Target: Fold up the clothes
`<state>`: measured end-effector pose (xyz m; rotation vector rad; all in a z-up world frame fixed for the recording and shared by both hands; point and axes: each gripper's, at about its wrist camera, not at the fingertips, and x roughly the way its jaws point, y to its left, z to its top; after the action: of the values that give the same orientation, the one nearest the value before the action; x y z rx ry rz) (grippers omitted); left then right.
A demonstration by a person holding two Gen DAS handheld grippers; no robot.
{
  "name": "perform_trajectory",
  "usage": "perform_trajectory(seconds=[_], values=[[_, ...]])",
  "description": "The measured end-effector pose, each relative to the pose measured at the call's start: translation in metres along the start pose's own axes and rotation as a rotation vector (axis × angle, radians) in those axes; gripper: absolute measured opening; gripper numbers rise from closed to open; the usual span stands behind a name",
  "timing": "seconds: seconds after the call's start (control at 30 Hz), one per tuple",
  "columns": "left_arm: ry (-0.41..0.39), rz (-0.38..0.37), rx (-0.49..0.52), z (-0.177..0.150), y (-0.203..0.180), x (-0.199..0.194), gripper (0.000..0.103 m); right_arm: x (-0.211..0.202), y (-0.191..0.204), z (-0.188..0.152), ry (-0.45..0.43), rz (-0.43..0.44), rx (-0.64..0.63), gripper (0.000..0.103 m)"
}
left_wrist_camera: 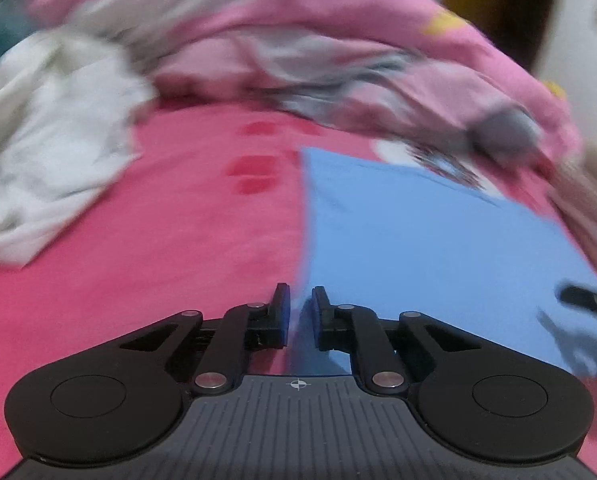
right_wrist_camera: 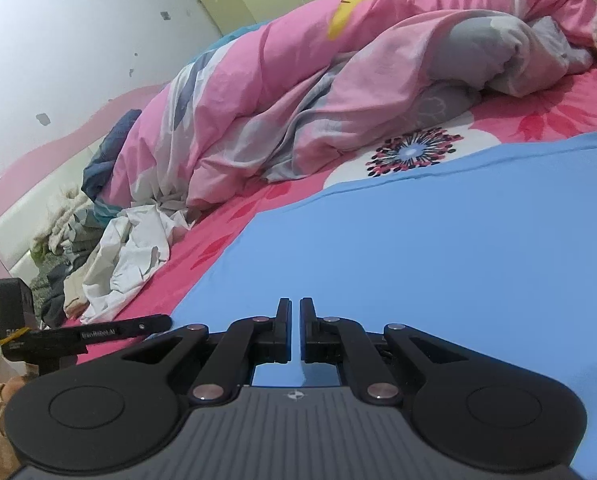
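The blue garment (right_wrist_camera: 418, 264) lay flat on the pink bedsheet (left_wrist_camera: 158, 240). The left gripper (left_wrist_camera: 298, 312) pinched its near edge; the right gripper (right_wrist_camera: 295, 328) stood nearly closed (whether on cloth, I couldn't tell). It looked thin, limp, best taken by the corners.

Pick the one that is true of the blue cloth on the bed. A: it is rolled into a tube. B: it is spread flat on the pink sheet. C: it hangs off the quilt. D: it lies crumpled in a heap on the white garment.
B: the blue cloth lies smooth and flat on the pink sheet, apart from the crumpled white garment and the bunched quilt.
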<state>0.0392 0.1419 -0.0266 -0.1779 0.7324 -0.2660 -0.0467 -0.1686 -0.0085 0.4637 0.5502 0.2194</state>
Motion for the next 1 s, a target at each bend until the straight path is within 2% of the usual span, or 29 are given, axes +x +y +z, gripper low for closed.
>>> perform_trajectory(seconds=[0.03, 0.17, 0.27, 0.4, 0.47, 0.57, 0.6, 0.83, 1.0], values=[[-0.007, 0.011, -0.029, 0.001, 0.007, -0.003, 0.008, -0.001, -0.001, 0.0, -0.004, 0.002, 0.006, 0.004], [-0.028, 0.053, -0.037, 0.006, 0.009, -0.013, 0.008, -0.008, -0.007, 0.001, -0.024, 0.013, 0.029, 0.004], [-0.056, 0.026, 0.004, 0.015, -0.006, -0.017, 0.008, -0.011, -0.009, 0.002, -0.041, 0.014, 0.039, 0.004], [-0.052, -0.038, 0.062, 0.023, -0.035, -0.002, 0.008, -0.011, -0.013, 0.002, -0.042, 0.015, 0.059, 0.004], [-0.043, -0.03, 0.064, 0.021, -0.04, 0.011, 0.008, -0.012, -0.015, 0.002, -0.043, 0.014, 0.065, 0.004], [-0.018, 0.082, 0.023, 0.014, -0.025, 0.025, 0.008, -0.014, -0.018, 0.003, -0.048, 0.018, 0.076, 0.004], [-0.011, 0.084, -0.034, 0.012, -0.012, 0.025, 0.007, -0.015, -0.019, 0.003, -0.05, 0.02, 0.079, 0.004], [0.002, 0.048, -0.036, 0.027, -0.03, 0.047, 0.007, -0.02, -0.021, 0.005, -0.069, 0.03, 0.082, 0.004], [0.011, 0.023, -0.036, 0.038, -0.043, 0.063, 0.007, -0.02, -0.023, 0.005, -0.063, 0.006, 0.078, 0.004]])
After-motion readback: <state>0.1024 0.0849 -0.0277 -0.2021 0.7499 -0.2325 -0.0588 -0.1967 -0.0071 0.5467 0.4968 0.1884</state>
